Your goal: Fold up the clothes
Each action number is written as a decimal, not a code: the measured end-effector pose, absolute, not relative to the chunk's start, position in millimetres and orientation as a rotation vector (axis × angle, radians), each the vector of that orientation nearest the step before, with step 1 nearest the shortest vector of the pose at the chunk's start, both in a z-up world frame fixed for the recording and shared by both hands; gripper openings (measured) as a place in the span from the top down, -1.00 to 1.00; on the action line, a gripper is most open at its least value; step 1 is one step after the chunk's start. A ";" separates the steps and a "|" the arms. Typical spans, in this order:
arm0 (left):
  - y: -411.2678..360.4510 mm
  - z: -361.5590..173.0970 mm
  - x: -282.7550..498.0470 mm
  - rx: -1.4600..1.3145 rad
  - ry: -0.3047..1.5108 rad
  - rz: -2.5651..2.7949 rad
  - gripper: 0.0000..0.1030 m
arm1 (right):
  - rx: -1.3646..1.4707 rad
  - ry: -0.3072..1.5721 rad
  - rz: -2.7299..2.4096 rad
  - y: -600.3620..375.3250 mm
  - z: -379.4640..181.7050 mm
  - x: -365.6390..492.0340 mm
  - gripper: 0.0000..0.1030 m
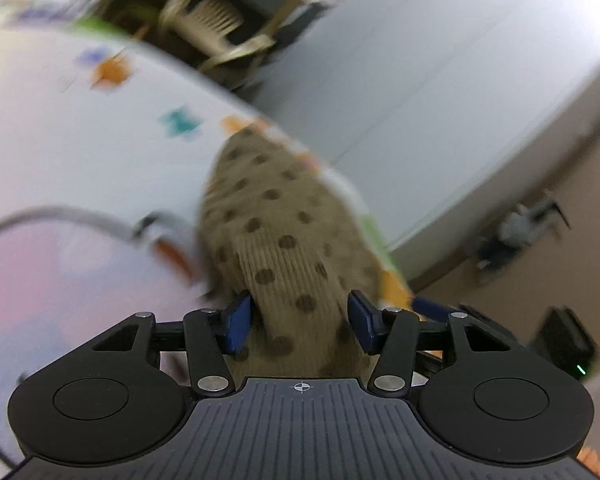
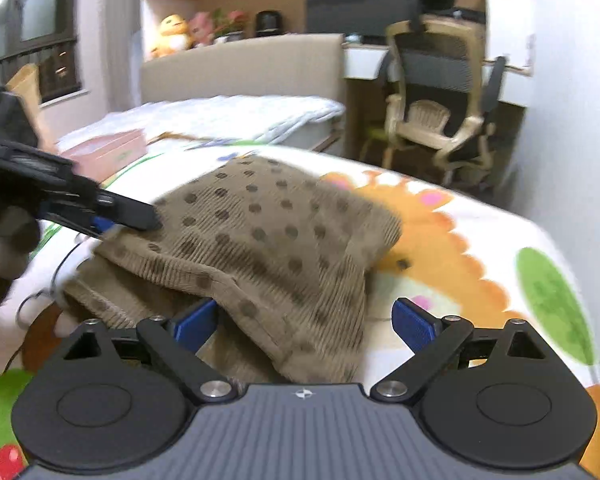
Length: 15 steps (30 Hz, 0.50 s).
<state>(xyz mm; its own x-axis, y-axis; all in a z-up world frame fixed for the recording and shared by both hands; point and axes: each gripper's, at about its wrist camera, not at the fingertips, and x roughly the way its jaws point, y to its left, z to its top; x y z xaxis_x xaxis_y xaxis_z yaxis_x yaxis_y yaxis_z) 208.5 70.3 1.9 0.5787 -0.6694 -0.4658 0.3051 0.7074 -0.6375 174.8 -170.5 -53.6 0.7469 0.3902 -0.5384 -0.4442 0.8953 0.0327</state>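
A tan ribbed garment with dark polka dots (image 2: pixel 268 236) lies bunched on a cartoon-print bed sheet (image 2: pixel 480 236). In the left wrist view the garment (image 1: pixel 276 240) runs between my left gripper's (image 1: pixel 300 318) blue pads, which stand apart on either side of the cloth. In the right wrist view my right gripper (image 2: pixel 306 322) is open, its left pad (image 2: pixel 196 324) against the garment's near edge and its right pad over bare sheet. The left gripper also shows in the right wrist view (image 2: pixel 124 216), its tips at the garment's far left edge.
A pink box (image 2: pixel 108 152) and a white quilt (image 2: pixel 240 116) lie at the bed's far side. An office chair (image 2: pixel 436 108) and desk stand beyond the bed. A white wall (image 1: pixel 420 80) and a dark box on the floor (image 1: pixel 564 340) are to the right.
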 end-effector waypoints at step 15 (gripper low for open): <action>72.5 42.0 208.8 -0.446 0.600 -0.587 -0.14 | -0.186 0.661 0.504 -144.3 -87.0 170.3 -0.83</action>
